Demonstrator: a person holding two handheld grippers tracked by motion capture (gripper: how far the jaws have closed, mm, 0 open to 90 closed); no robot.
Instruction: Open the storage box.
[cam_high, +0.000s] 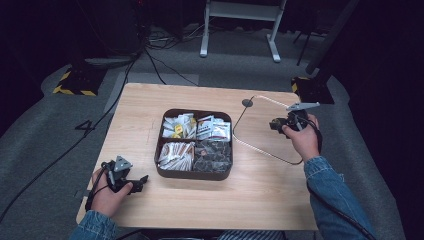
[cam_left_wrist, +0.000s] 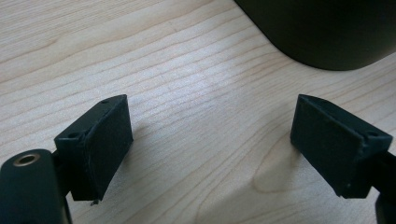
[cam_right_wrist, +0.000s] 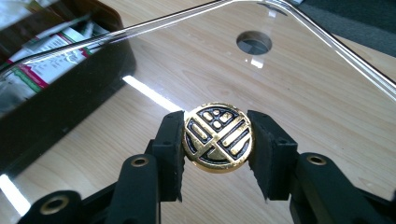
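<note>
A light wooden table on grey carpet in a dark room.

The grey carpet floor surrounds the table on all sides, and black cables trail across it beyond the table's far edge. A white metal frame stands farther back. Yellow-and-black striped bases sit off the far left and far right corners. The background is almost black.

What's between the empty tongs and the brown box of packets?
Nothing but bare wooden table. The left gripper view looks past the open left tongs to the box; the high view shows that same bare gap.
</note>
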